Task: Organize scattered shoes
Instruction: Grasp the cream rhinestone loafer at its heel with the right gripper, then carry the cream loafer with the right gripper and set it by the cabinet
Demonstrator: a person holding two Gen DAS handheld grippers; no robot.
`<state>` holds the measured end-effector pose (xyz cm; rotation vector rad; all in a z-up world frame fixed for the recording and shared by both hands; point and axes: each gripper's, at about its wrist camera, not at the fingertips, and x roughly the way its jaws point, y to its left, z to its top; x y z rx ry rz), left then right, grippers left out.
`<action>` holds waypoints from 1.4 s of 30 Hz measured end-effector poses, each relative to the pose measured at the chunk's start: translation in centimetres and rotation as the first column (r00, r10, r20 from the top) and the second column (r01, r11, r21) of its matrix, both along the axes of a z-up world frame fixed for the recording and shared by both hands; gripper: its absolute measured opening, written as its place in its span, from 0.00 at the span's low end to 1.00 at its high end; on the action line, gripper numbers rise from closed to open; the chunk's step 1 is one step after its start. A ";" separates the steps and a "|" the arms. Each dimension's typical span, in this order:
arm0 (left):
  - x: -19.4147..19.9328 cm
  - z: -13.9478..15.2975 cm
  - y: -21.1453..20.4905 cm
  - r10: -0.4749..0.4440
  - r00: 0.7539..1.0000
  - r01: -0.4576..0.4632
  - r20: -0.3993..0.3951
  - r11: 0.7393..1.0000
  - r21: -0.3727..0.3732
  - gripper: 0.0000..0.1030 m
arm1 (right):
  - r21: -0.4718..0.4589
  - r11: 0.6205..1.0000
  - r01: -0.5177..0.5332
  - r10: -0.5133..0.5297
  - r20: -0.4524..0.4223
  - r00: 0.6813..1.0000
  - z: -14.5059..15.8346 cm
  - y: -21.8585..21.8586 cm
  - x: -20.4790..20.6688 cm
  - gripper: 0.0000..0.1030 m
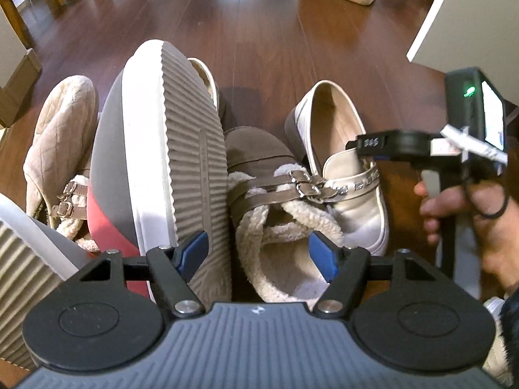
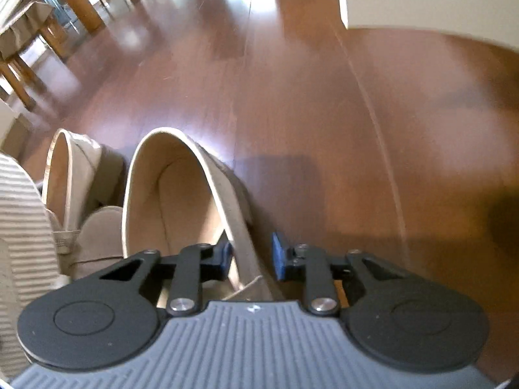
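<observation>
**Shoe heap on the floor, right fingers straddling the loafer wall**

- Dark wood floor (image 1: pixel 259 32) fills both views. A wooden table leg (image 2: pixel 74 3) stands in the upper left of the right wrist view.
- Platform sneaker (image 1: pixel 188 136) is the biggest item. It lies on its side at centre left of the left wrist view with its ribbed sole facing the camera, grey and red upper behind.
- Brown fleece-lined sandal (image 1: pixel 259 162) sits just right of the sneaker, touching the sole. It has two buckled straps and its opening is at lower centre.
- Cream loafer (image 1: pixel 350 194) is right of the sandal and against it, upright on the floor, with a metal chain across the vamp. In the right wrist view it sits at lower centre.
- Quilted beige shoe (image 1: pixel 61 136) lies at the left edge, partly behind the sneaker.
- A second cream loafer (image 2: pixel 61 175) lies left of the first, only partly seen.
- Left gripper (image 1: pixel 258 253): fingers wide apart over the sneaker sole and the sandal's opening, gripping nothing.
- Right gripper (image 2: pixel 251 256): fingers close together, one on each side of the loafer's side wall. The inner pad is at the lining and a sliver of floor shows before the outer pad. The picture is blurred.
- A hand (image 1: pixel 480 227) holds its handle at the right edge.
</observation>
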<state>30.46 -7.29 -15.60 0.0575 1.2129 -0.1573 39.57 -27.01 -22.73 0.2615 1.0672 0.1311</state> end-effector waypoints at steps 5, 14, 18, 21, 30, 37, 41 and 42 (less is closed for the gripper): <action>-0.4 0.0 -0.9 -0.024 1.000 0.024 0.000 1.000 -0.003 0.68 | -0.174 0.982 -0.078 0.083 0.023 0.996 0.9 -2.0 -1.1 0.02; -0.8 0.0 -3.2 -0.083 0.996 0.084 0.009 0.996 -0.023 0.69 | -0.189 0.965 0.183 -0.158 0.139 0.977 4.5 -8.4 -8.5 0.99; -0.4 0.2 -4.1 -0.115 0.993 0.115 0.033 0.993 -0.023 0.69 | -0.203 0.971 0.127 -0.110 0.091 0.990 2.2 -5.0 -10.5 0.99; 0.1 1.0 -4.3 -0.113 0.993 0.115 0.043 0.993 -0.030 0.69 | -0.340 0.938 0.064 -0.047 0.057 0.997 -0.4 -2.0 -9.6 0.98; 1.7 1.1 -6.0 -0.159 0.985 0.158 0.065 0.987 0.023 0.69 | -0.364 0.928 -0.080 0.090 0.011 0.996 -2.0 -4.7 -9.4 0.80; 1.1 0.6 -9.0 -0.222 0.973 0.223 0.062 0.975 0.005 0.69 | -0.412 0.908 -0.076 0.045 -0.083 0.996 -0.8 -16.3 -13.2 0.73; 0.2 -0.3 -11.5 -0.270 0.962 0.271 0.041 0.962 -0.018 0.69 | -0.417 0.909 -0.021 -0.028 -0.111 0.993 -0.6 -20.8 -15.6 0.73; 0.0 -0.4 -12.0 -0.280 0.959 0.281 0.038 0.960 -0.020 0.69 | -0.418 0.908 -0.004 -0.047 -0.111 0.993 -0.6 -22.0 -16.4 0.73</action>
